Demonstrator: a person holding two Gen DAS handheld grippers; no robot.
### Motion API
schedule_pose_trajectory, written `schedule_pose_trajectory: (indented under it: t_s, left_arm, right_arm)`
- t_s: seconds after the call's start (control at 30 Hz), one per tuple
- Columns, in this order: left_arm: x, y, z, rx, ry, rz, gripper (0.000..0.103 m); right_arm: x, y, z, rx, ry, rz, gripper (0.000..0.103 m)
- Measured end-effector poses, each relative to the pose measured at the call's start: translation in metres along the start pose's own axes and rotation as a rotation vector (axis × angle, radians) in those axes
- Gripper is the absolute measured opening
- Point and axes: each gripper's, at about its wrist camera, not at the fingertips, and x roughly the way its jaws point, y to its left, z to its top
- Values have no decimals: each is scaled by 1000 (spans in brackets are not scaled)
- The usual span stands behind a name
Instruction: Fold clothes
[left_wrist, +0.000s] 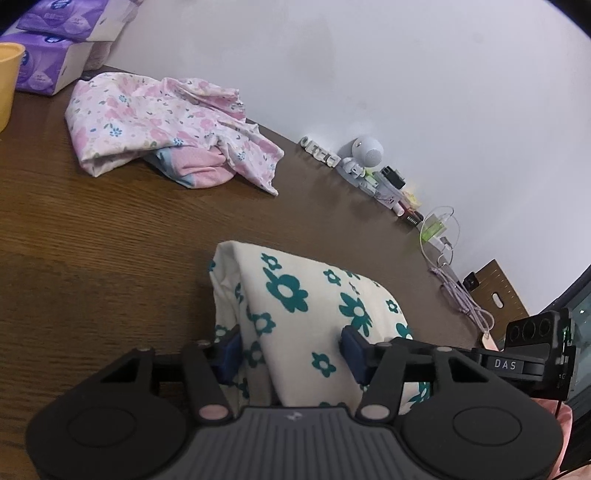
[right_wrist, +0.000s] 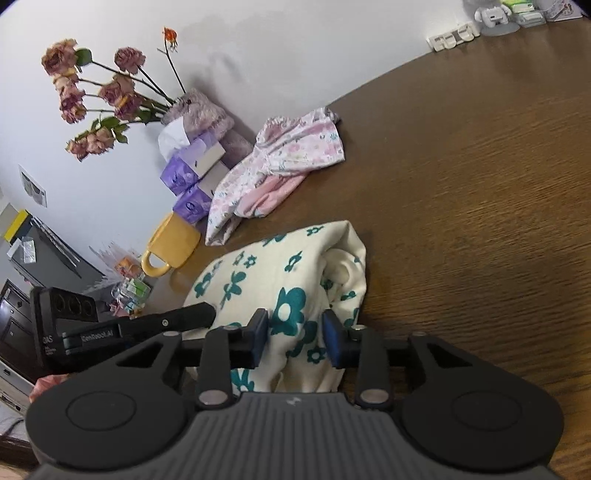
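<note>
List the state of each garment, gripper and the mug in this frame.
Cream floral garment: folded into a bundle, gripped at both sides.
Pink floral clothes: loose heap, unfolded.
Left gripper: shut on the garment.
Right gripper: shut on the garment.
Yellow mug: lying on its side.

near end of the cream floral garment (left_wrist: 295, 325) hidden under the left tongs' body, yellow mug (left_wrist: 9, 81) cut off at frame edge, small clutter (left_wrist: 388, 181) along the wall too tiny to identify
</note>
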Motion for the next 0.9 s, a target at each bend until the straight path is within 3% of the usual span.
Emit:
schedule_pose_trajectory:
  t_s: [0.2, 0.3, 0.57, 0.63, 0.83, 0.9]
  left_arm:
    - [-4, 3, -6, 1, 12, -5, 54]
    - [-2, 4, -8, -2, 18, -7, 54]
    - [-19, 7, -15, -18, 0, -17, 54]
    - [-20, 7, -17, -16, 4, -16, 54]
    - [-27, 7, -19, -4, -12, -19, 52]
    - [-30, 8, -21, -4, -14, -19, 45]
  right_arm:
    - [-15, 10, -12, -26, -12, -2, 39]
    - [-5, 13, -15, -36, 9, -12, 31]
    - [-17, 16, -18, -27, -15, -9, 33]
    - [-14, 17, -20, -37, -2, -26, 28]
    - [-16, 20, -23, -47, -8, -39, 28]
    - [-22, 22, -24, -46, -22, -34, 28]
